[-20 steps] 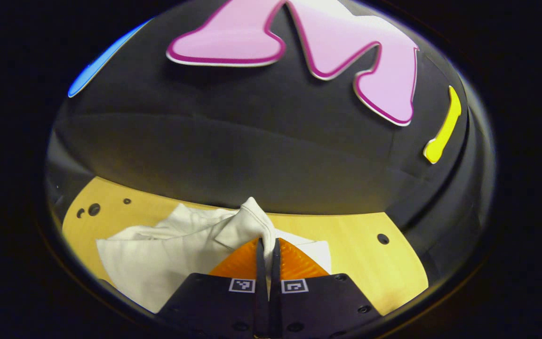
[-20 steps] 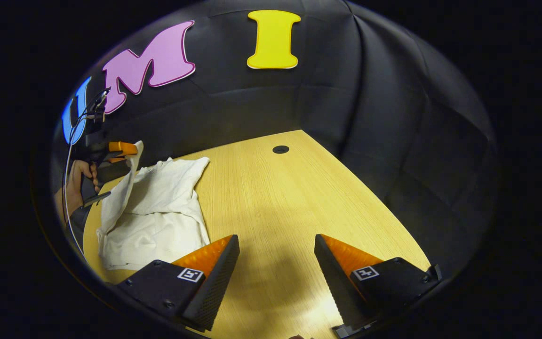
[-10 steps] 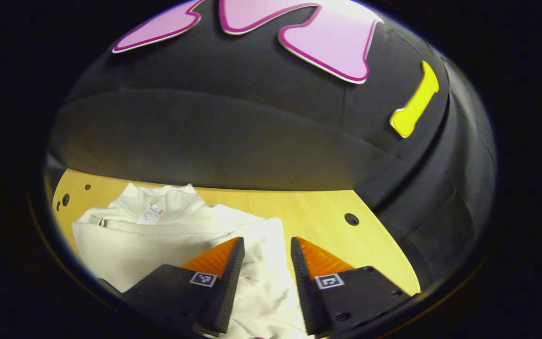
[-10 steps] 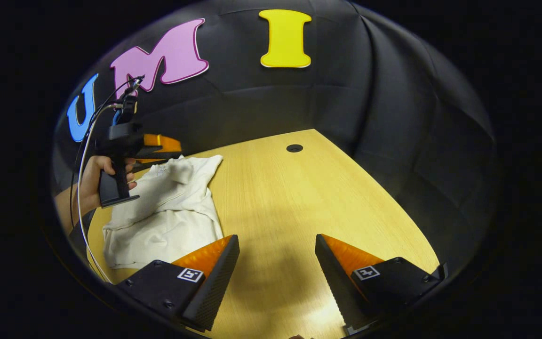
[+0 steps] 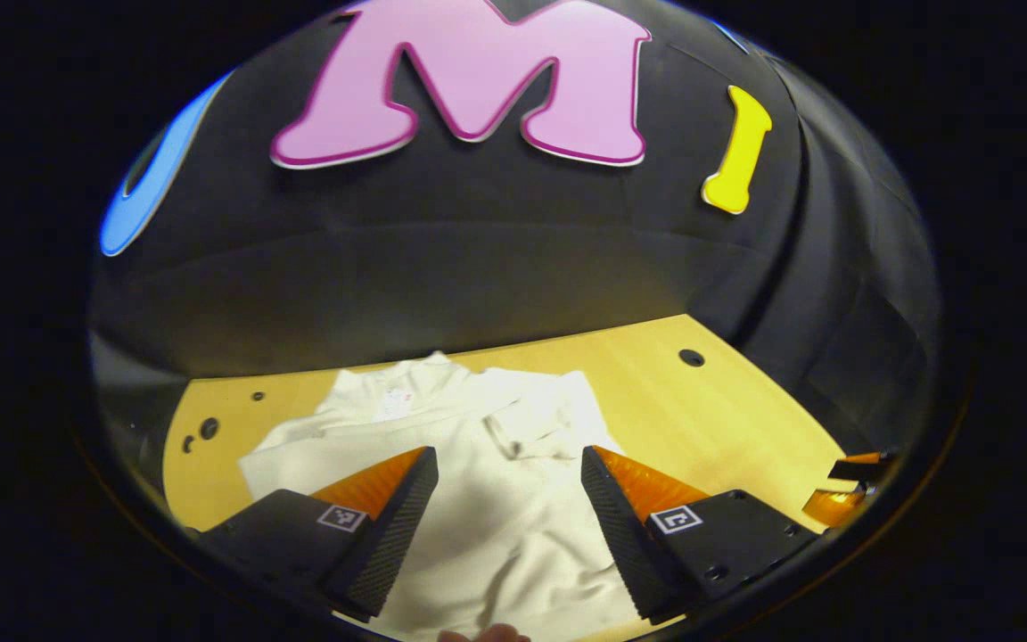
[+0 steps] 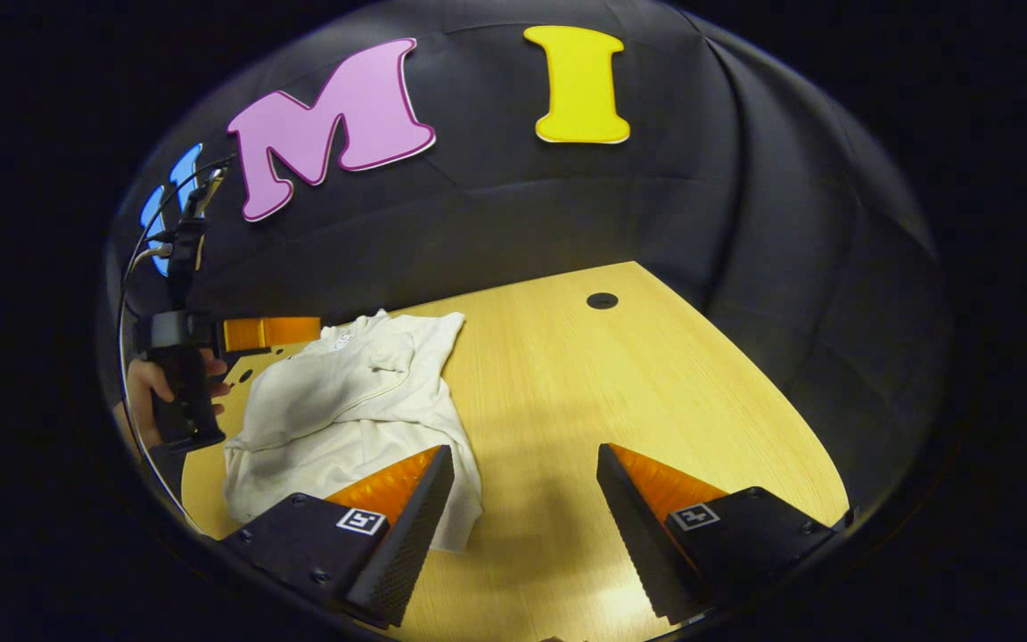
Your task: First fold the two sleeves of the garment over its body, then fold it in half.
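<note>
A white garment (image 5: 496, 481) lies spread on the wooden table (image 5: 727, 419), collar toward the back wall, with one sleeve (image 5: 540, 415) laid over its body. My left gripper (image 5: 506, 464) hovers over the garment's middle, open, nothing between its fingers. In the right gripper view the same garment (image 6: 353, 410) lies at the left of the table (image 6: 585, 401). My right gripper (image 6: 524, 464) stands open above bare wood just right of the cloth's edge. The left gripper (image 6: 268, 333), held by a hand (image 6: 152, 383), shows at the far left there, above the garment.
Round holes pierce the table: one at the far right (image 5: 691, 358), two near the back left (image 5: 208, 429). The black booth wall closes the table's far side. Part of the right gripper (image 5: 848, 486) shows at the lower right in the left gripper view.
My left gripper let go of the sleeve it held raised; the sleeve now lies on the body. The left gripper opened wide and drew back. The right gripper shifted slightly toward the garment.
</note>
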A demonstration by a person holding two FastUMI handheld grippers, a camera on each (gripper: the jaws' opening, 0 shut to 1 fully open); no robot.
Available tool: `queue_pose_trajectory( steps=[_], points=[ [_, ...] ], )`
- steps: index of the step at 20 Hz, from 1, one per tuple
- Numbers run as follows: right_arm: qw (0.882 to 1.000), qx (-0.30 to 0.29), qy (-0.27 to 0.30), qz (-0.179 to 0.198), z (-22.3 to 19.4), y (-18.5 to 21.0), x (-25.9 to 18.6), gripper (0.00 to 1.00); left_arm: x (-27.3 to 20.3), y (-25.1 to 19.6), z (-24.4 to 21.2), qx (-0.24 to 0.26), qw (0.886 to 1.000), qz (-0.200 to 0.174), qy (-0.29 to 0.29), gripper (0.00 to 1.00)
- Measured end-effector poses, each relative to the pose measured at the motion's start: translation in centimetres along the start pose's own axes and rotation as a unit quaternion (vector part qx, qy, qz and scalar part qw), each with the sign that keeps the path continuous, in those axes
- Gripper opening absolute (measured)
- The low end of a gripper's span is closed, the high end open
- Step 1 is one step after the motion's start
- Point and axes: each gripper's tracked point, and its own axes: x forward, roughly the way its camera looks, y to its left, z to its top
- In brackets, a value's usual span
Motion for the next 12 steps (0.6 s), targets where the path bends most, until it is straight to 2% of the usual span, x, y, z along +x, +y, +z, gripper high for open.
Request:
queue_pose_trajectory(
  steps=[2,6,12],
  points=[
    [1.000,-0.010,0.004,0.016,0.1,1.4,0.1,0.99,-3.4,2.7,-1.7,0.000,1.000,0.022,0.003,0.99],
    [0.998,-0.034,0.023,0.040,-1.1,3.6,0.7,0.99,-9.6,7.2,-6.6,-0.063,0.996,0.059,0.030,0.99],
    [0.996,-0.056,0.045,0.057,-3.3,6.5,2.8,0.99,-14.1,12.6,-17.0,-0.134,0.979,0.127,0.093,0.99]
  ],
)
